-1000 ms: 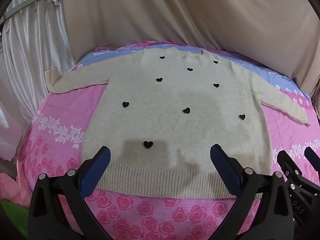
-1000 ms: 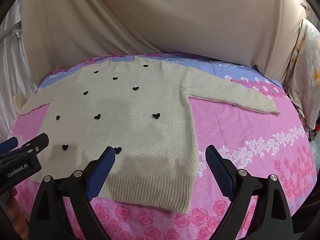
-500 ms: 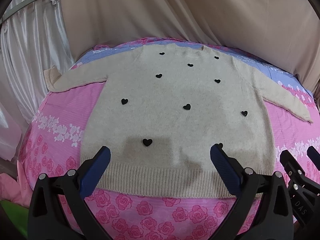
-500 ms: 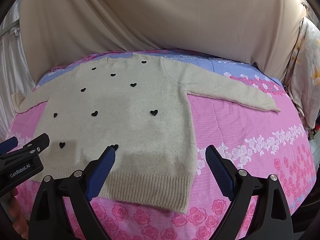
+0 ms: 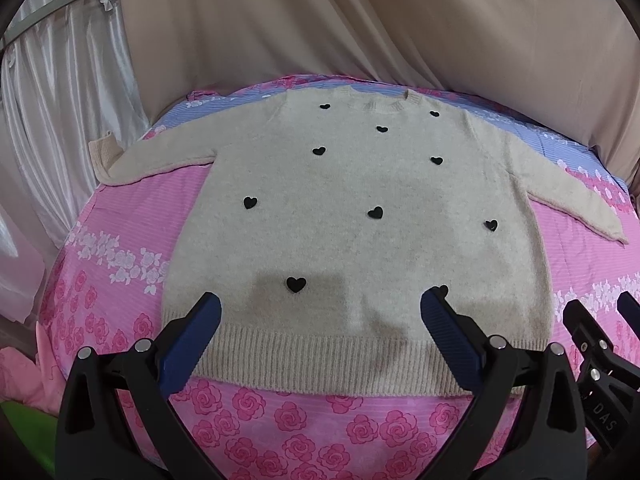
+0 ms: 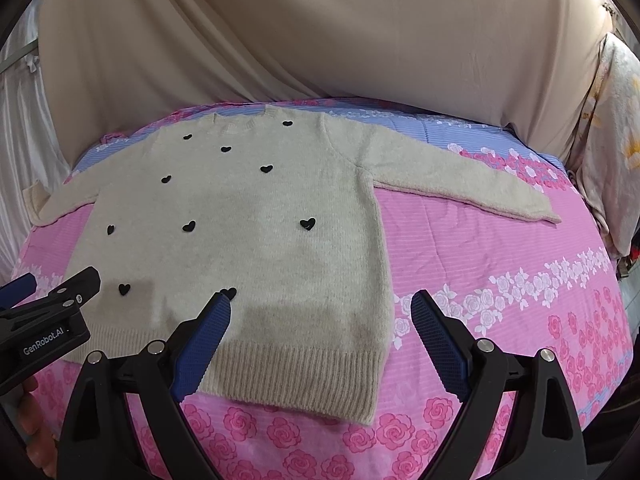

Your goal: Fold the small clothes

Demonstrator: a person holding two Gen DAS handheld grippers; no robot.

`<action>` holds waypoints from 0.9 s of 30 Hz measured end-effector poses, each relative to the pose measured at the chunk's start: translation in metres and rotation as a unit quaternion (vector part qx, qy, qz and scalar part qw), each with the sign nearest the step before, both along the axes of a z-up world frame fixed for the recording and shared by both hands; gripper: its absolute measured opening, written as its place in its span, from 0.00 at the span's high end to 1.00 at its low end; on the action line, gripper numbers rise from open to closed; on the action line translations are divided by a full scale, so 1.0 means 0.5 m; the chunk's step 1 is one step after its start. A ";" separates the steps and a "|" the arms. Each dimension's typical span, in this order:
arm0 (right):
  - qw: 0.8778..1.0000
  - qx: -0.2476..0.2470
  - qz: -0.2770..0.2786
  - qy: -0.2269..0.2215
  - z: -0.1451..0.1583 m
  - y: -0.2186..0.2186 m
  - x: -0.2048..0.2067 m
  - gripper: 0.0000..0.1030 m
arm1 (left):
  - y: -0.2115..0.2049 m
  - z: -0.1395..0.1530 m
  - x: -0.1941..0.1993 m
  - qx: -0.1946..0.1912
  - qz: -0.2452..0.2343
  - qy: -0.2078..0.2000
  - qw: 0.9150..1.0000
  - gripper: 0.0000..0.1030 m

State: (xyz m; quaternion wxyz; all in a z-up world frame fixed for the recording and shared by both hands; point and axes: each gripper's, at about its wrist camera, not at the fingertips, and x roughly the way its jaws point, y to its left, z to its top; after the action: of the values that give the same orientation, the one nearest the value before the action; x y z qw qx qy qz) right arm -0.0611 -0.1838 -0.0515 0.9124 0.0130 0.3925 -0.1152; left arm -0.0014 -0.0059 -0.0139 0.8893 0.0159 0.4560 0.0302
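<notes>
Lying flat and face up on the bed [image 5: 132, 216], the sweater [image 5: 360, 216] is spread with both sleeves stretched out to the sides and its neckline toward the far curtain [image 5: 360, 24]. It is beige, dotted with small black hearts [image 5: 296, 284], and its ribbed hem [image 5: 320, 360] lies nearest the cameras. The left cuff [image 5: 100, 156] hangs at the bed's edge; the right sleeve [image 6: 460, 180] reaches across the pink, rose-printed sheet [image 6: 500, 248], which turns blue at the far end.

The left hand-held gripper [image 5: 320, 312] hovers above the hem near the sweater's lower left part, its blue-padded fingers [image 5: 192, 344] spread wide and grasping nothing. The right hand-held gripper [image 6: 320, 316] hovers over the lower right corner of the sweater, likewise released, one finger [image 6: 204, 344] above the knit and the other [image 6: 440, 344] above bare sheet. Neither visibly touches the fabric, though each casts a shadow on it. In the right wrist view the left tool shows at the left edge, with fingertips of a hand [image 6: 36, 428] below it. A white drape [image 5: 52, 120] hangs left of the bed.
</notes>
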 end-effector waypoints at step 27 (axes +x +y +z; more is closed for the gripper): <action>1.000 -0.001 0.005 0.006 -0.002 0.003 0.014 0.13 | -0.010 -0.008 0.010 0.005 0.004 0.006 1.000 0.05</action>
State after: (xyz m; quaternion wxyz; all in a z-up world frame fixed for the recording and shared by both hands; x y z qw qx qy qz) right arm -0.0541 -0.1823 -0.0526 0.9104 0.0097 0.3982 -0.1115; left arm 0.0033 -0.0106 -0.0181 0.8866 0.0191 0.4608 0.0360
